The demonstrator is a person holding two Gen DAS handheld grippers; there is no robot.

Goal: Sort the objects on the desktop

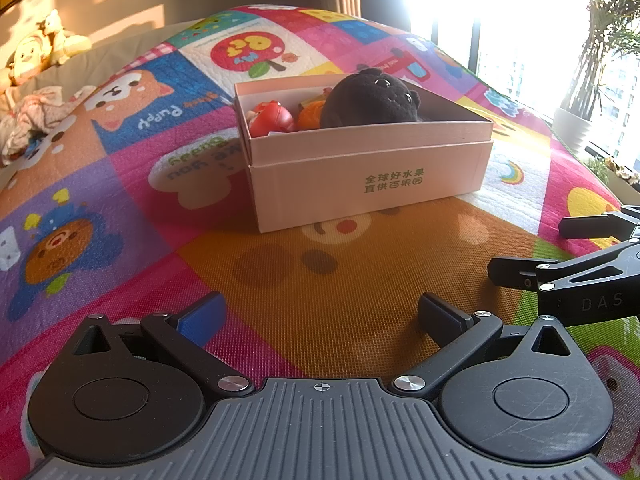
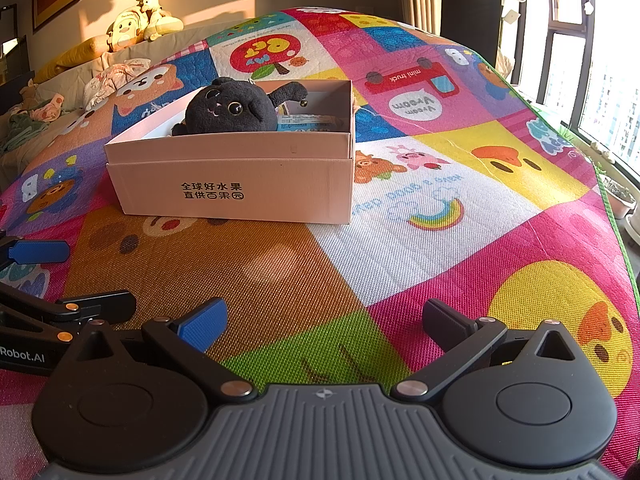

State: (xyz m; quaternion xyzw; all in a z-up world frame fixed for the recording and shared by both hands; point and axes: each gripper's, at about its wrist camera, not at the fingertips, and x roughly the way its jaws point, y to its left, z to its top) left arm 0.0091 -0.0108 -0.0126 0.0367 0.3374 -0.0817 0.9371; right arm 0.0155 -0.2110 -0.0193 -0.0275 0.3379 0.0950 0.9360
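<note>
Left wrist view shows the left gripper [image 1: 320,316] spread wide and empty, low over the colourful cartoon play mat [image 1: 140,208]; the right gripper [image 2: 324,320] is likewise wide and empty. Farther off sits the pale pink cardboard box [image 1: 368,176], already holding the black plush cat [image 1: 372,100] and red and orange toys [image 1: 272,118], so sorting looks nearly done.

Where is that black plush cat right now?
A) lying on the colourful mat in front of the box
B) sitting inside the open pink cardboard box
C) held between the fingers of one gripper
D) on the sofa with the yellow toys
B: the black plush cat sits inside the open pink box, its head above the rim, while the left gripper and the right gripper are both open and hold nothing.
</note>
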